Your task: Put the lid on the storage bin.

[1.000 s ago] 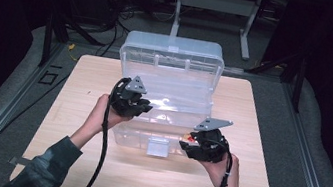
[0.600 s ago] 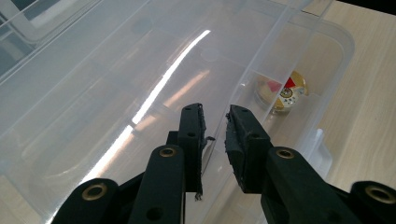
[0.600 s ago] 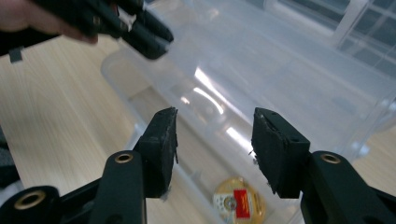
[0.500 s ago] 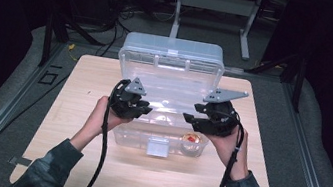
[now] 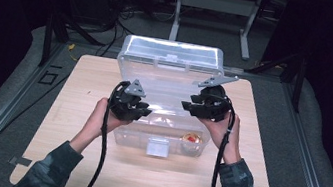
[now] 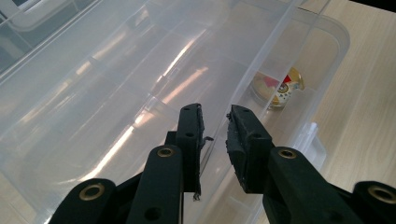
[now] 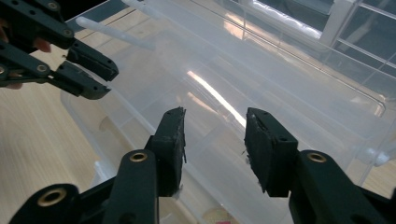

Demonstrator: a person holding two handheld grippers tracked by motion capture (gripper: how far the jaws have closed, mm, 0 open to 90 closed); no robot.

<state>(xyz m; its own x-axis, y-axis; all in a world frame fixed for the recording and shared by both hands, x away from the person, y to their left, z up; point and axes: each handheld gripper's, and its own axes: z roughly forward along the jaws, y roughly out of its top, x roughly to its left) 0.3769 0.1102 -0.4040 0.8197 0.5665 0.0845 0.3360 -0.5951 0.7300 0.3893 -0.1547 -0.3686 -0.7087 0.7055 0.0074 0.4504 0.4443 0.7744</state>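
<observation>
Clear box [image 5: 166,98] sits mid-table [image 5: 68,159], lid raised; a small round item [image 5: 191,140] already lies inside. Left gripper [image 5: 143,112] is clamped on the box wall. Right gripper [image 5: 188,106] hangs above, empty, its jaws just narrowing. Closing remains.

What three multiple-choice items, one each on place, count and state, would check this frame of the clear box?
1. Where in the clear box does the small round container sit?
A. near right corner
B. far left corner
C. on the lid

2. How many round containers lie in the box?
A. three
B. one
C. none

3. What is between the right hand-held gripper jaws?
A. the round container
B. the lid
C. nothing

Answers:
1 A, the high view shows it by the front wall at the right.
2 B, a single red and yellow one shows.
3 C, its jaws stand apart above the box, having just been closing.
</observation>
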